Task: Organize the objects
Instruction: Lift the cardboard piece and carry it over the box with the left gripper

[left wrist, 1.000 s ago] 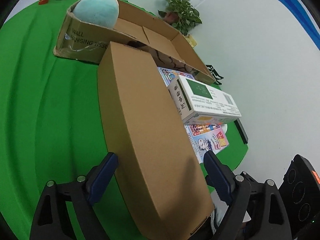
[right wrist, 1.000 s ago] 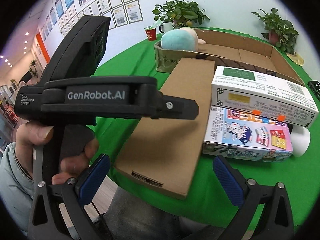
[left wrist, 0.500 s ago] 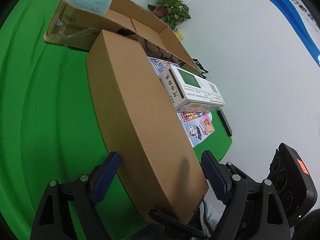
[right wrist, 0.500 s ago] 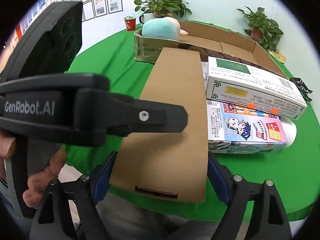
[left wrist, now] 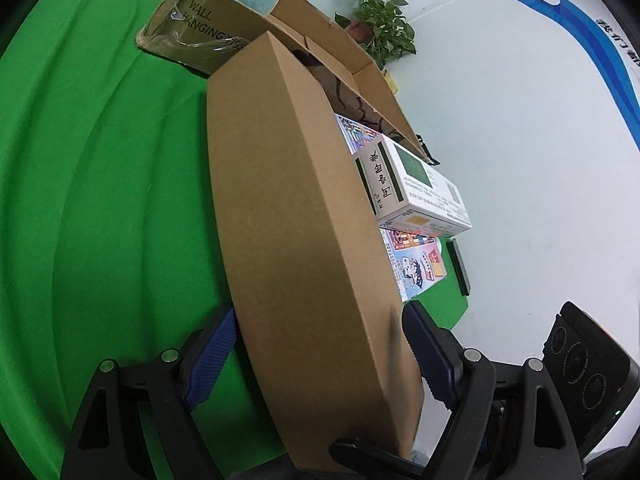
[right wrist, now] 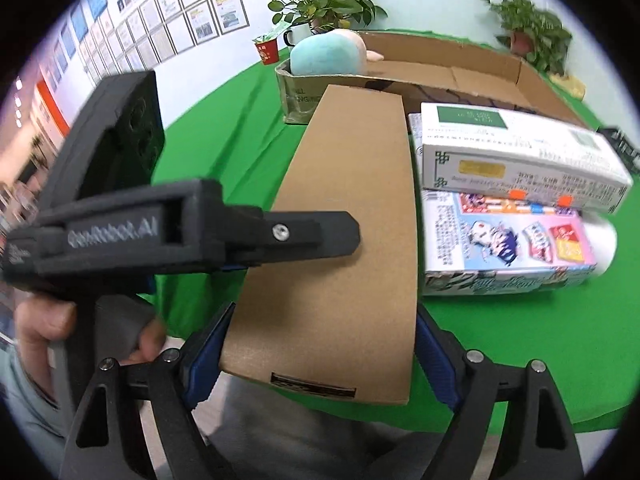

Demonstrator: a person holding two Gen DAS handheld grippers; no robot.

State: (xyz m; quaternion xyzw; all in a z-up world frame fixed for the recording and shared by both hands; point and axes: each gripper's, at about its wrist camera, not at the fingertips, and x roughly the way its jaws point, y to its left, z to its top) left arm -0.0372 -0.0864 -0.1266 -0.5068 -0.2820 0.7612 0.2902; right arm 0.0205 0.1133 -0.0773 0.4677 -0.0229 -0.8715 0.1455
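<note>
A long flat brown cardboard box [left wrist: 296,216] lies on the green table [left wrist: 100,200], its near end over the table's edge. My left gripper [left wrist: 320,356] straddles its near end, blue pads against both sides. My right gripper [right wrist: 320,352] straddles the same box [right wrist: 340,248] from the near end, pads at both edges. The left gripper's body crosses the right wrist view [right wrist: 180,232]. Beside the box lie a white and green carton [right wrist: 516,156] on a colourful cartoon box [right wrist: 508,248].
A large open cardboard carton [right wrist: 452,76] stands behind, with a teal plush toy [right wrist: 328,56] at its left end. Potted plants [right wrist: 324,0], a red cup [right wrist: 267,50] and a mug stand at the back. A black bar [left wrist: 458,266] lies near the table's right edge.
Both grippers have moved forward over the near end of the brown box, and their jaws have narrowed onto its sides. The box's far end looks slightly raised.
</note>
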